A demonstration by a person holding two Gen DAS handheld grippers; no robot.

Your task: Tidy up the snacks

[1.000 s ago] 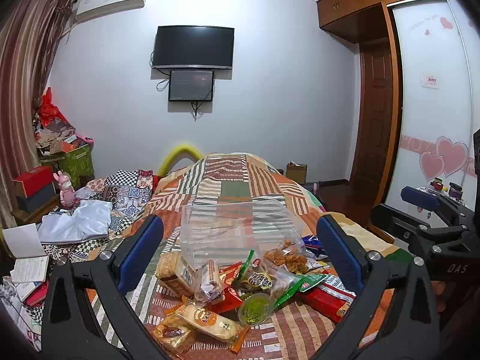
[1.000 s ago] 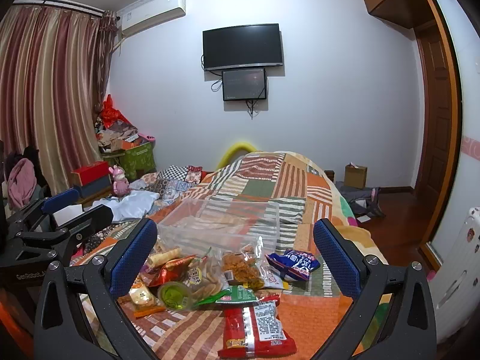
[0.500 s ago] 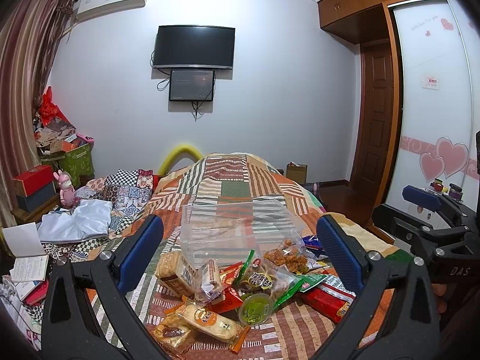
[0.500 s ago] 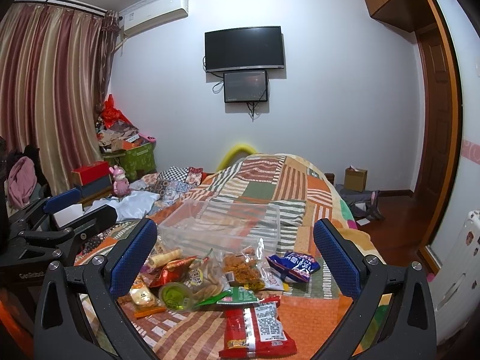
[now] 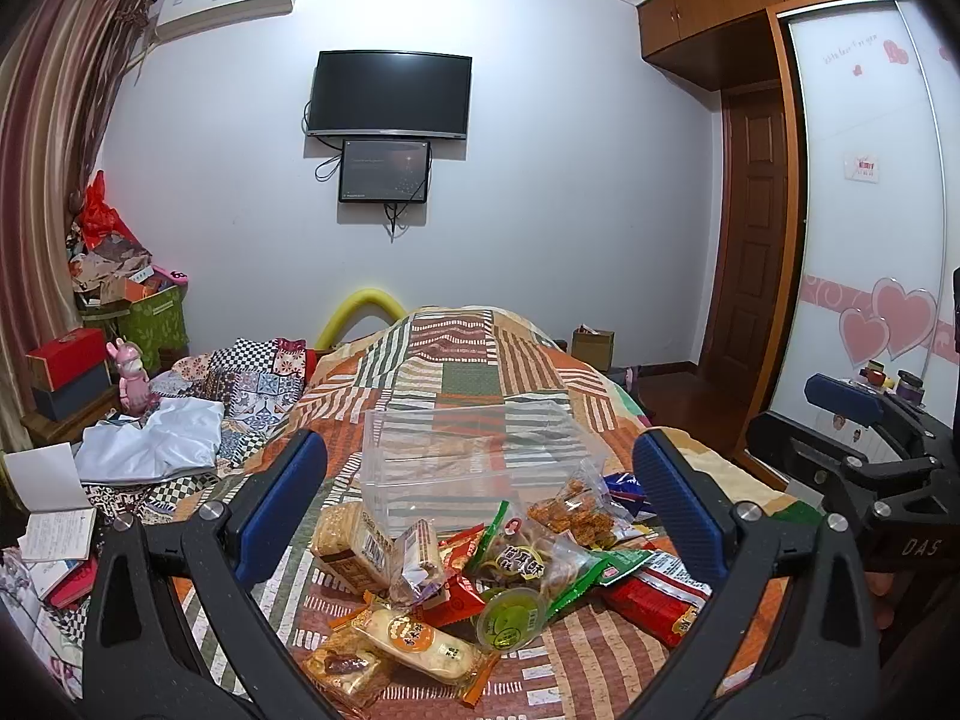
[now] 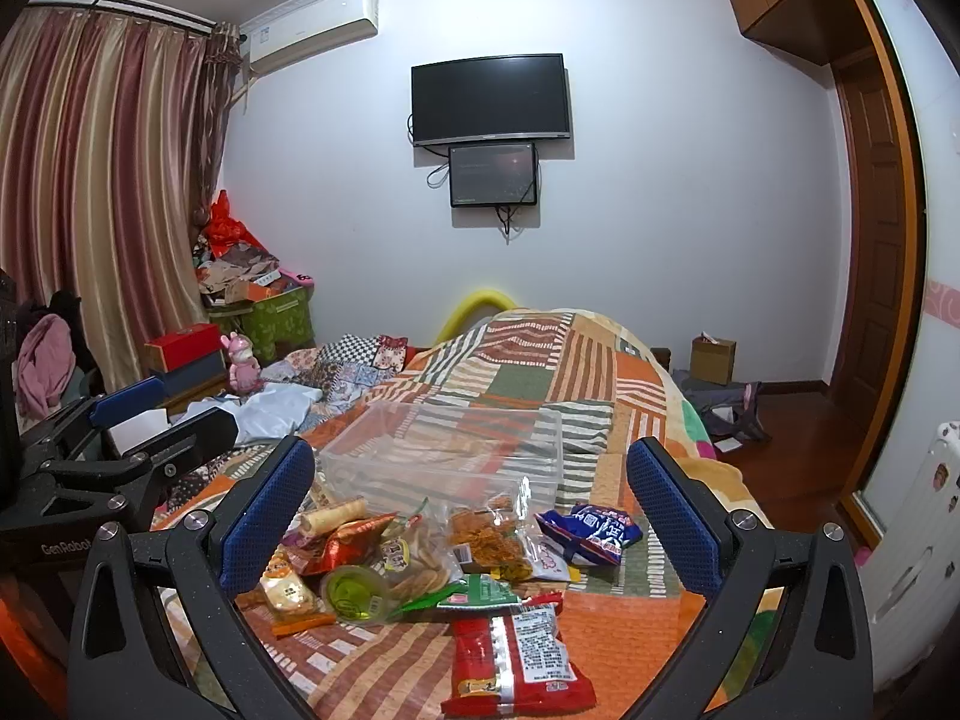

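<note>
A heap of snack packets (image 5: pixel 474 588) lies on the patchwork bedspread, with an empty clear plastic box (image 5: pixel 474 462) just behind it. The heap holds a green jelly cup (image 5: pixel 510 615), a red packet (image 6: pixel 516 657), a blue packet (image 6: pixel 591 531) and a bag of orange crisps (image 6: pixel 483 534). My left gripper (image 5: pixel 477 510) hovers open above the heap's near side, nothing between its blue pads. My right gripper (image 6: pixel 468 507) is open too, above the same heap (image 6: pixel 384 558) and in front of the box (image 6: pixel 444 459). Each gripper shows at the edge of the other's view.
The bedspread (image 5: pixel 468 360) runs away toward the white wall with a television (image 5: pixel 390 93). Clothes and papers (image 5: pixel 150 444) lie left of the snacks. Boxes and a pink toy (image 5: pixel 132 372) stand at the left wall. A wardrobe and door (image 5: pixel 756 264) are at right.
Both views have shifted only slightly; the grippers stay open over the snacks and nothing on the bed has moved.
</note>
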